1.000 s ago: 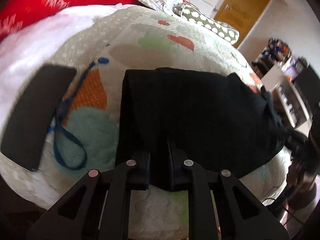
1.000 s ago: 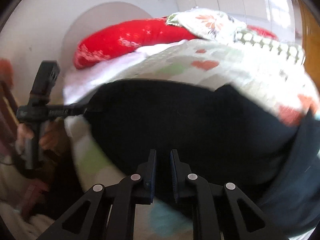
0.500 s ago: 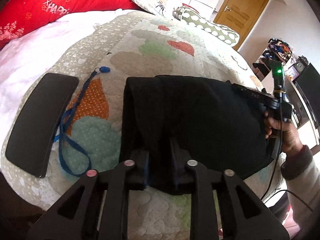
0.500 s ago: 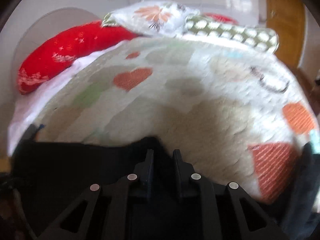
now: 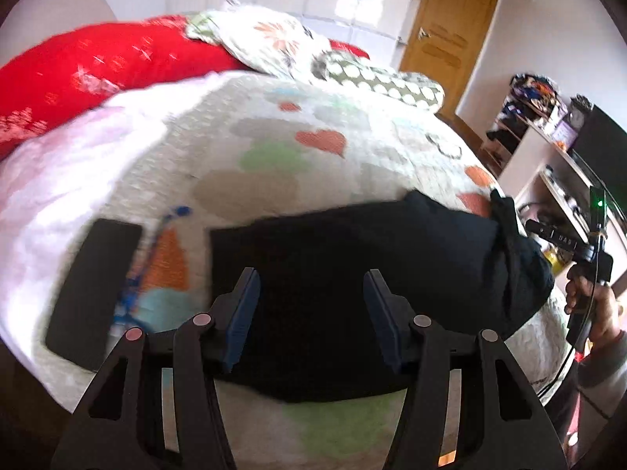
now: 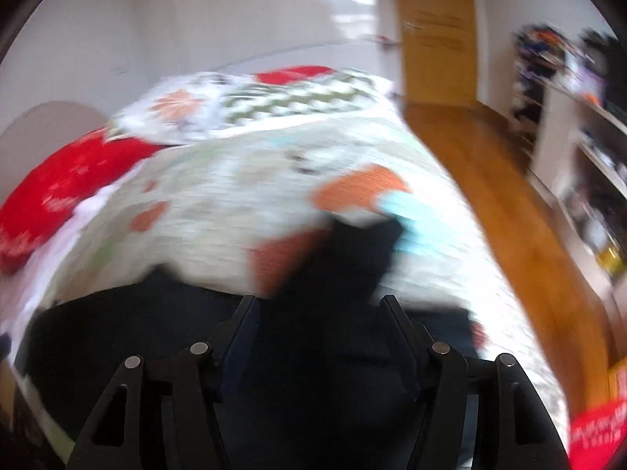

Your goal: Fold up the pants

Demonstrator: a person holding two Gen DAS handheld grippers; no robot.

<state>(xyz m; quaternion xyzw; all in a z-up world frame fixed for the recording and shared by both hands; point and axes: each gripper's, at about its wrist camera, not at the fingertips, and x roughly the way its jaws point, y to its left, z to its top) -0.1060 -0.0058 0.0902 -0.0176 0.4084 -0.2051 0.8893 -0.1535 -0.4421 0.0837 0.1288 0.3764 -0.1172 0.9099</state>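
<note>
Both grippers, left gripper (image 5: 309, 313) and right gripper (image 6: 321, 337), newly spread, off folded black pants (image 5: 352, 258); no legible writing

Red pillow (image 5: 117, 58), phone (image 5: 92, 293) (on quilt (image 5: 274, 149)), door (image 5: 446, 35)

Both wrist views downward over bed (image 5: 352, 164)

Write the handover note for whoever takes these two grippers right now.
Left gripper: open, jaws just opened, nothing pinched; it hangs above the pants.
Right gripper: open, jaws just opened, nothing pinched; the view is blurred, dark cloth below.
Pants: a folded black bundle on the quilt, bunched at its right end. A phone and a blue lanyard lie to its left.
Done: a fold is laid and released.
Left: probably tidy the bunched end and check whether another fold is needed.
</note>
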